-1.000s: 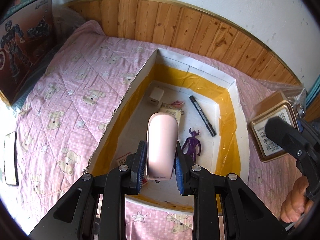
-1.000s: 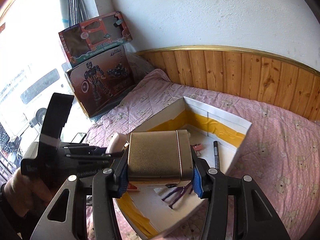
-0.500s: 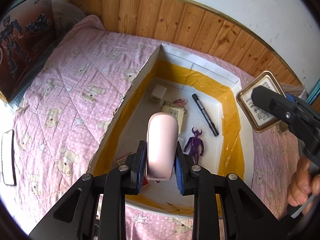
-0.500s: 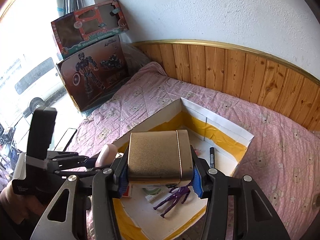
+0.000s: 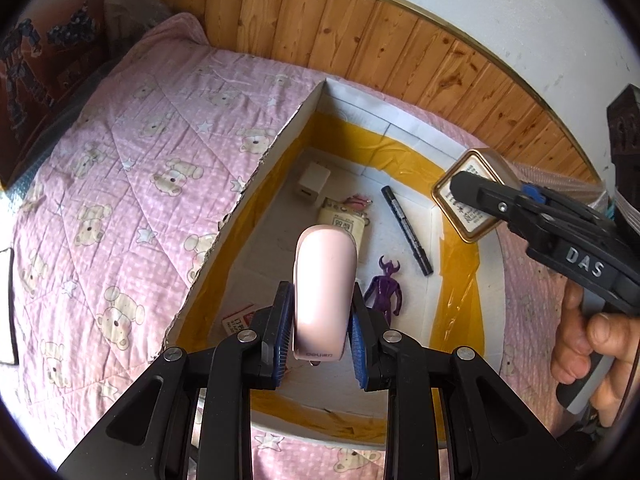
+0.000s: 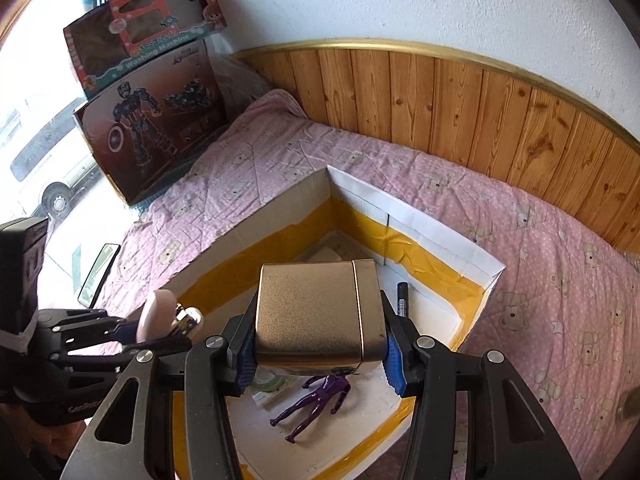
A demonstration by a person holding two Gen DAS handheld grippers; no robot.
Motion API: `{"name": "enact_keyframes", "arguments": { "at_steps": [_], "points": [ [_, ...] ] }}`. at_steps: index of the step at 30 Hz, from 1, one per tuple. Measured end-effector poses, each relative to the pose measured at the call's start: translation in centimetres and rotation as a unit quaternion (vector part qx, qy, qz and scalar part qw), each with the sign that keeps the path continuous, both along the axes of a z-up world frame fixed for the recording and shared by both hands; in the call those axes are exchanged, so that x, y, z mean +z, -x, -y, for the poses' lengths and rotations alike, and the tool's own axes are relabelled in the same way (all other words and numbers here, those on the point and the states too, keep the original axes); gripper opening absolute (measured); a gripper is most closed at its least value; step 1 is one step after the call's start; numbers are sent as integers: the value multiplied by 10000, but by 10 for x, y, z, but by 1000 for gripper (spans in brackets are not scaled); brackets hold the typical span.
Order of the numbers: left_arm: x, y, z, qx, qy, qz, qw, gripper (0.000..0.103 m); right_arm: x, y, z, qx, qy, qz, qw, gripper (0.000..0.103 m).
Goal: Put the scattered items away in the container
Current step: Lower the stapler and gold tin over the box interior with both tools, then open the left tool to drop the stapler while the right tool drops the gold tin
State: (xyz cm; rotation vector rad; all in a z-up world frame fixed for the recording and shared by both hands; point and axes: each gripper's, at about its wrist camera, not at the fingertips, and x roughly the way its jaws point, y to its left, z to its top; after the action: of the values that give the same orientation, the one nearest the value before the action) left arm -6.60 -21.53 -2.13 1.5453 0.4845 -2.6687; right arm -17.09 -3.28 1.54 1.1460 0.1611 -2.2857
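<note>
My left gripper [image 5: 322,344] is shut on a pale pink oblong case [image 5: 325,292], held above the near part of an open cardboard box [image 5: 280,140] lined with yellow tape. My right gripper [image 6: 320,364] is shut on a gold metal tin [image 6: 318,312], which hangs over the box's right wall in the left wrist view, tin [image 5: 470,200]. Inside the box lie a purple figure [image 5: 384,292], a black marker [image 5: 406,228], a white charger cube [image 5: 314,184] and a cream packet [image 5: 344,220]. The right wrist view shows the left gripper [image 6: 132,332] beside the tin.
The box rests on a pink bear-print quilt [image 5: 120,184] against a wooden wall panel [image 5: 360,36]. Toy boxes [image 6: 148,92] lean at the bed's far left corner. A dark flat phone [image 6: 98,274] lies at the quilt's left edge. A hand [image 5: 592,344] holds the right gripper's handle.
The right gripper has carried the gold tin leftward from over the quilt to above the box's right wall. The left gripper holds the pink case almost still.
</note>
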Motion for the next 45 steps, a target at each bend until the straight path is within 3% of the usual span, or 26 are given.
{"name": "enact_keyframes", "arguments": {
  "at_steps": [8,23,29,33,45],
  "points": [
    [-8,9,-6,-83,16,144,9999,27,-20,26,5,-195,-192,370,9989,52],
    [-18,25,-3,61,254,340,9991,27,-60,51,17,-276,-982,758,9919,52],
    [-20,31,-4,64,321,349,9989,28,-68,58,21,-289,-1013,832,9909,52],
    [-20,35,3,177,272,324,9990,38,-71,59,22,-370,-1043,779,9908,55],
    [-15,32,1,173,345,247,9989,38,-62,37,12,-351,-846,800,9926,57]
  ]
}}
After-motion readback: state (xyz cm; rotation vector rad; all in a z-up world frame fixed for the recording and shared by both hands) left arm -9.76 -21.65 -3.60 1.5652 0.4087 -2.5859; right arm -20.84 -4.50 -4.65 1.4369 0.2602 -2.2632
